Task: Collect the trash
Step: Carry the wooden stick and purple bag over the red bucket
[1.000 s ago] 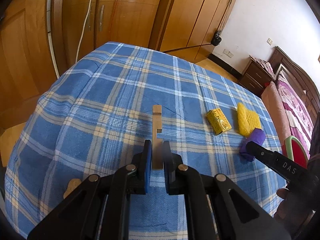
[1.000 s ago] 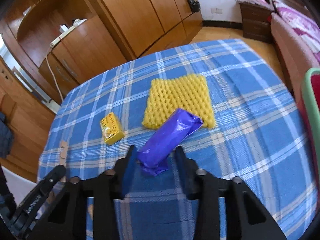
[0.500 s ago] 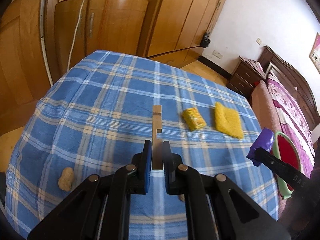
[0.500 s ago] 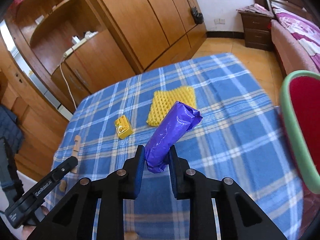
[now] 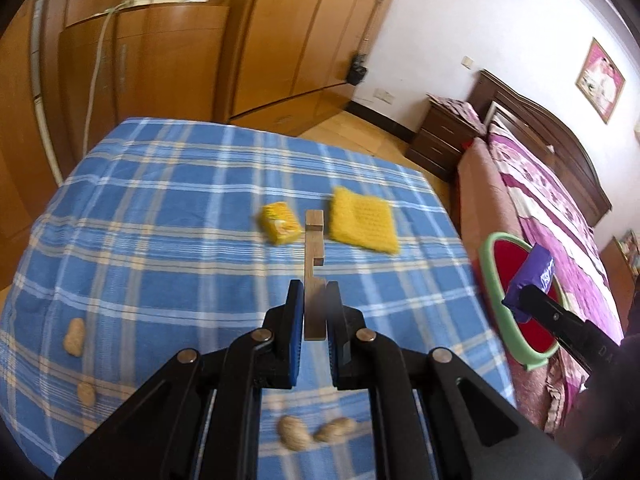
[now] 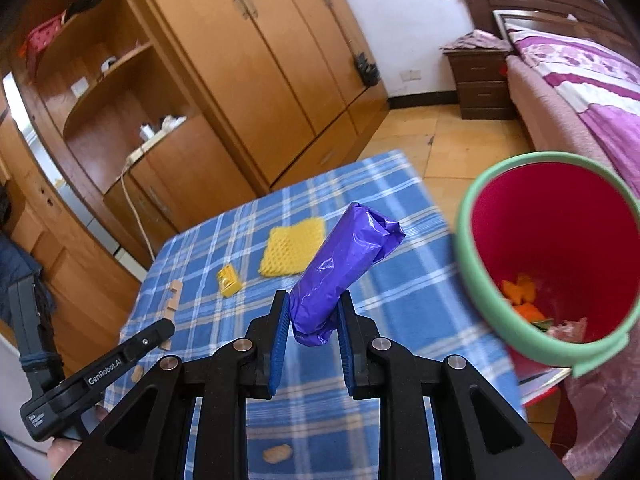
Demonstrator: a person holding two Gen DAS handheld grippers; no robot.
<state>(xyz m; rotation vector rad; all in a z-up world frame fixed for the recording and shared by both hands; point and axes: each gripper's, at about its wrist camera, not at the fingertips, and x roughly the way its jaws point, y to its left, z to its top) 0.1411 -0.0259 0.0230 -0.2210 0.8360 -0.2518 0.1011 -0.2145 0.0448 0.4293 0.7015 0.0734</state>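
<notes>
My left gripper (image 5: 314,292) is shut on a thin wooden stick (image 5: 313,256) and holds it above the blue checked table (image 5: 160,216). My right gripper (image 6: 313,304) is shut on a purple wrapper (image 6: 344,268), raised beside the red bin with a green rim (image 6: 464,248). The bin holds orange scraps (image 6: 520,296). In the left wrist view the purple wrapper (image 5: 532,280) hangs over the bin (image 5: 490,276). A small yellow box (image 5: 280,224) and a yellow foam net (image 5: 362,220) lie on the table.
Several peanut shells (image 5: 74,336) lie near the table's front edge (image 5: 294,434). Wooden wardrobes (image 5: 280,32) stand behind the table. A bed (image 5: 560,208) and a nightstand (image 5: 444,136) are to the right.
Both grippers have risen and swung right. The purple wrapper has moved from above the table to beside the bin's mouth. The wooden stick stays gripped.
</notes>
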